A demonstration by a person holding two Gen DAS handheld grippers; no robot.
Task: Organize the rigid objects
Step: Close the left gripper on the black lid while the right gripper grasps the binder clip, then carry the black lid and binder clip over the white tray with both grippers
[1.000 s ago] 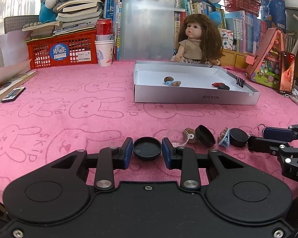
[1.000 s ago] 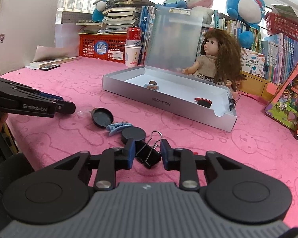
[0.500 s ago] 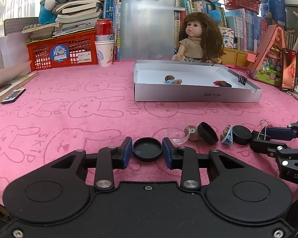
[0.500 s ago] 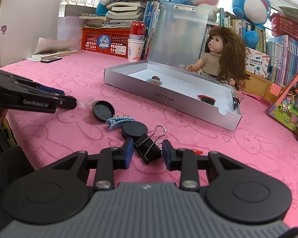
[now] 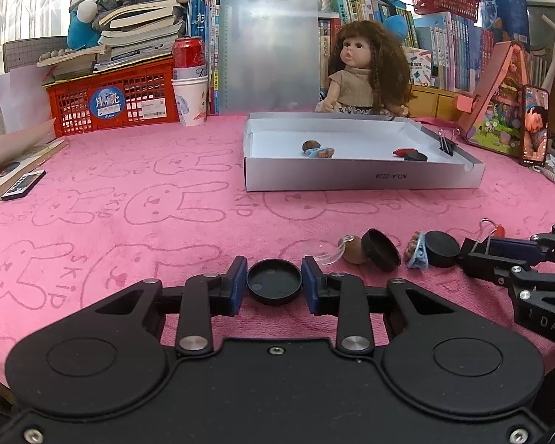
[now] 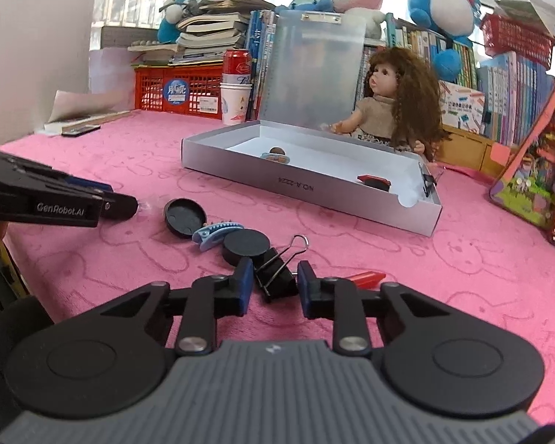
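Observation:
My left gripper (image 5: 274, 284) is shut on a round black cap (image 5: 274, 285) and holds it low over the pink cloth. My right gripper (image 6: 272, 284) holds a black binder clip (image 6: 274, 275) between its pads. On the cloth nearby lie a black lid (image 6: 185, 217), a blue hair clip (image 6: 216, 234), a black disc (image 6: 245, 246) and a red piece (image 6: 364, 278). A brown bead (image 5: 353, 249) lies by the lid in the left wrist view. The open white box (image 5: 362, 176) holds several small items.
A doll (image 5: 362, 70) sits behind the box. A red crate (image 5: 111, 101), a paper cup with a can (image 5: 190, 98), stacked books and plush toys line the back. A phone (image 5: 535, 129) and picture book stand at right. A remote (image 5: 22, 185) lies at left.
Both grippers have lifted slightly and moved toward the box with their objects. The binder clip has come up off the cloth a little.

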